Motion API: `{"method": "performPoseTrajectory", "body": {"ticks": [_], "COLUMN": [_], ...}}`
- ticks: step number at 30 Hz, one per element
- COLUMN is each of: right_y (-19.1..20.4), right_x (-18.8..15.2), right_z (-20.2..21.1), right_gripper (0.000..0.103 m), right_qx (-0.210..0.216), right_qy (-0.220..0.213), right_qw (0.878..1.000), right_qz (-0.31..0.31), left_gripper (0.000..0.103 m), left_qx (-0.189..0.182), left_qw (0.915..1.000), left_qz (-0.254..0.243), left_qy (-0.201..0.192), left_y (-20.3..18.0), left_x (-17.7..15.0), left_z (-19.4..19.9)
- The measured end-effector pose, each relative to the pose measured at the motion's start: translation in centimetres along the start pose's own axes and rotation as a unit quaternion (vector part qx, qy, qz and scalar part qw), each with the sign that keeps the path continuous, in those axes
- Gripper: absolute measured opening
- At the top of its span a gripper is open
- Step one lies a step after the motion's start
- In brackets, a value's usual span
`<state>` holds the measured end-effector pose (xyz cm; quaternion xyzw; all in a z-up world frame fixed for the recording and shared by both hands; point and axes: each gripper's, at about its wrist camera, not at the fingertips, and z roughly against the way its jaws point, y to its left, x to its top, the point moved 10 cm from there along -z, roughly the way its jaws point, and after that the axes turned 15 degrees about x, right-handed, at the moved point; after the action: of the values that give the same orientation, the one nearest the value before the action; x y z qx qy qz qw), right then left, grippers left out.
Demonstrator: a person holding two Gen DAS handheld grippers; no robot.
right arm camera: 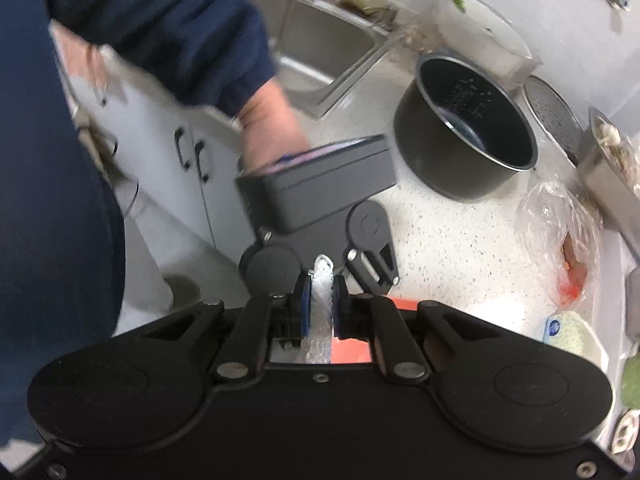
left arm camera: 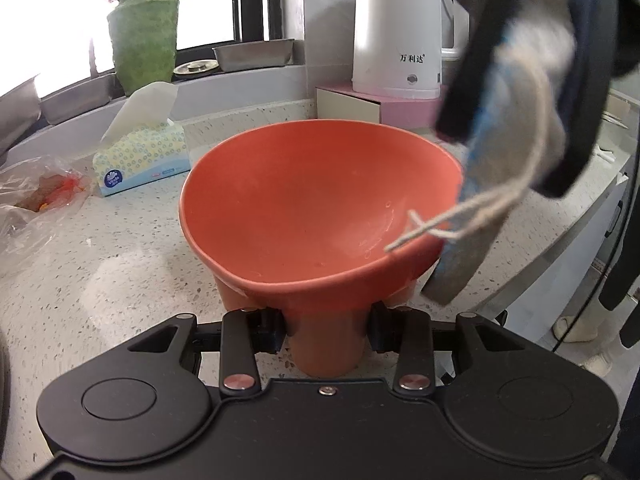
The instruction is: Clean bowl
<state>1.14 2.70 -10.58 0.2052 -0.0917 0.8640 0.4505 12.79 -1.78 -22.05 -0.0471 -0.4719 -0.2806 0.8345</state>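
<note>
An orange footed bowl (left arm camera: pixel 316 204) stands on the speckled counter (left arm camera: pixel 120 272). My left gripper (left arm camera: pixel 326 332) is shut on the bowl's foot, one pad on each side. At the upper right, my right gripper (left arm camera: pixel 524 92) is shut on a grey and blue cleaning cloth (left arm camera: pixel 468 240). The cloth hangs beside the bowl's right rim, and a frayed thread from it trails over the inside wall. In the right wrist view, the right gripper (right arm camera: pixel 320 300) pinches the pale cloth (right arm camera: pixel 322 280). A strip of the orange bowl (right arm camera: pixel 352 350) shows beneath it. A hand holds the left gripper's grey housing (right arm camera: pixel 316 188).
A tissue box (left arm camera: pixel 140 156), a plastic bag (left arm camera: pixel 36 200), a green vase (left arm camera: pixel 144 40) and a white kettle (left arm camera: pixel 396 28) surround the bowl. A black pot (right arm camera: pixel 468 132), the steel sink (right arm camera: pixel 320 40) and a person's dark sleeve (right arm camera: pixel 160 20) show in the right wrist view. The counter's edge runs at the right.
</note>
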Motion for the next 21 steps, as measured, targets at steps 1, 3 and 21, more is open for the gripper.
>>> {"method": "performPoseTrajectory", "body": {"ticks": [1, 3, 21], "right_y": [-0.3, -0.8, -5.2], "right_x": [0.2, 0.5, 2.8], "right_z": [-0.1, -0.3, -0.1], "right_gripper": [0.012, 0.013, 0.014], "right_qx": [0.0, -0.003, 0.01], "right_qy": [-0.003, -0.004, -0.068], "right_qw": [1.0, 1.0, 0.994], "right_qz": [-0.006, -0.011, -0.089], "left_gripper": [0.038, 0.038, 0.038], "left_qx": [0.0, 0.0, 0.008], "left_qw": [1.0, 1.0, 0.9998], "left_qz": [0.001, 0.0, 0.007], "left_qy": [-0.001, -0.001, -0.014], "left_y": [0.0, 0.0, 0.0], "left_x": [0.0, 0.0, 0.0], "left_z": [0.0, 0.0, 0.3]}}
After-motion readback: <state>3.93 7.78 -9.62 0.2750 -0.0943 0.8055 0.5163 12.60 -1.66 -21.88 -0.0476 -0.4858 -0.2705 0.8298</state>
